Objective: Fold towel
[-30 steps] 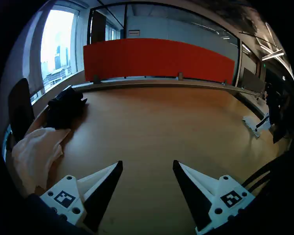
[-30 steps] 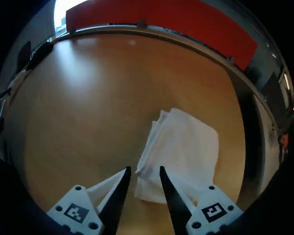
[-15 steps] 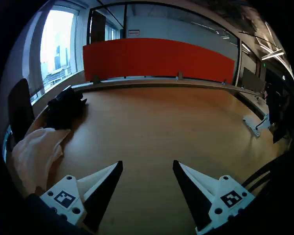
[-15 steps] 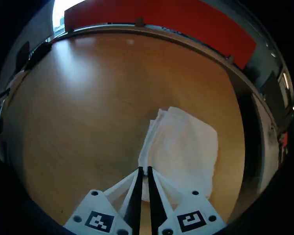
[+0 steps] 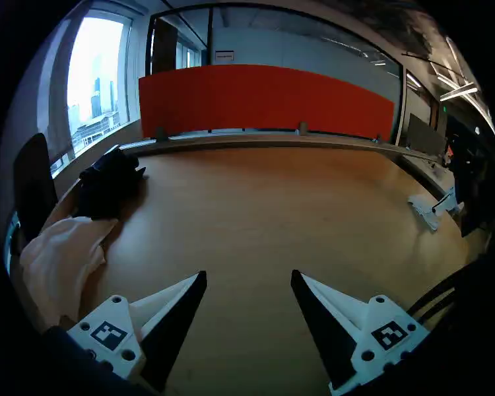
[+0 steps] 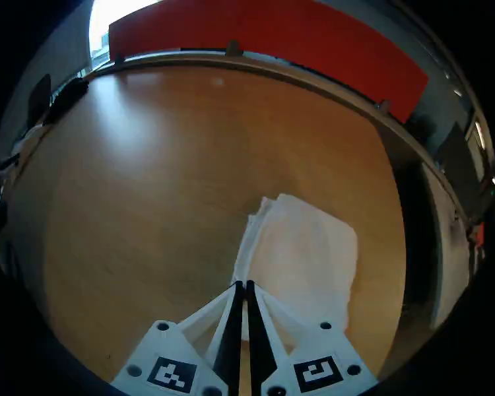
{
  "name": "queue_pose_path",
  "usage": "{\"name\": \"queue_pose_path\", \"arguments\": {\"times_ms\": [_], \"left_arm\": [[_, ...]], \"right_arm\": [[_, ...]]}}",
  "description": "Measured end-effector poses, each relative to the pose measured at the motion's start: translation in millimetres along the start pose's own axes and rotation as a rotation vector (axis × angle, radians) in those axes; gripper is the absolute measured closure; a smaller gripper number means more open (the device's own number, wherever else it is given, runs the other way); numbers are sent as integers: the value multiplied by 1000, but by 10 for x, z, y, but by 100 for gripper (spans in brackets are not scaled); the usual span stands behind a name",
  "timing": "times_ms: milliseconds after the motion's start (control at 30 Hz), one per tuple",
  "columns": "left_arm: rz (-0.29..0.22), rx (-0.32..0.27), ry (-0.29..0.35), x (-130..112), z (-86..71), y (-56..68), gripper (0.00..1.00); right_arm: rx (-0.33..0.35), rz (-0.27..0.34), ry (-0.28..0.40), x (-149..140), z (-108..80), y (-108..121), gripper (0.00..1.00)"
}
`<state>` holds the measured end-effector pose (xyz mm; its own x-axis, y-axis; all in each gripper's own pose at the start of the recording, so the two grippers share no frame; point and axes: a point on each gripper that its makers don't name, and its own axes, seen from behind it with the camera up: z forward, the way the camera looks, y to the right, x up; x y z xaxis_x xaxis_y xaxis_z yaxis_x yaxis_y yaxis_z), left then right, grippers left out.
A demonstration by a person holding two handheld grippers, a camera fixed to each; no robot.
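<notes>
A second ago the right gripper (image 6: 242, 290) had a gap between its fingers. Now they are pinched tight on the near corner of the towel (image 6: 300, 254). I think it holds the corner so the towel can be lifted. The towel is white, soft and thick. It is already folded in layers and lies near the right edge of the table (image 6: 135, 178), which is smooth, shiny brown wood.

The left gripper (image 5: 247, 280) has not moved. It waits wide open with nothing in it. By the table's left edge lie a floppy pale cloth (image 5: 59, 257) and a black bundle (image 5: 107, 183). A flat red board (image 5: 267, 99) stands along the far edge.
</notes>
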<state>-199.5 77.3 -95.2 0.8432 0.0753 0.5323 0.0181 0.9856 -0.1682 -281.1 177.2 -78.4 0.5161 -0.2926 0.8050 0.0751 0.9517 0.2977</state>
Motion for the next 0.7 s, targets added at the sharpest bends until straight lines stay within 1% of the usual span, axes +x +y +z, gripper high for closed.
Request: {"name": "queue_pose_path", "arguments": {"times_ms": [400, 567, 700], "left_arm": [[-1, -6, 8, 34, 16, 18, 5], [0, -8, 11, 49, 18, 25, 5], [0, -9, 13, 55, 19, 29, 5]], "right_arm": [[-31, 17, 89, 361, -271, 167, 96], [-46, 20, 113, 456, -375, 250, 96], [-52, 23, 122, 469, -445, 292, 96]]}}
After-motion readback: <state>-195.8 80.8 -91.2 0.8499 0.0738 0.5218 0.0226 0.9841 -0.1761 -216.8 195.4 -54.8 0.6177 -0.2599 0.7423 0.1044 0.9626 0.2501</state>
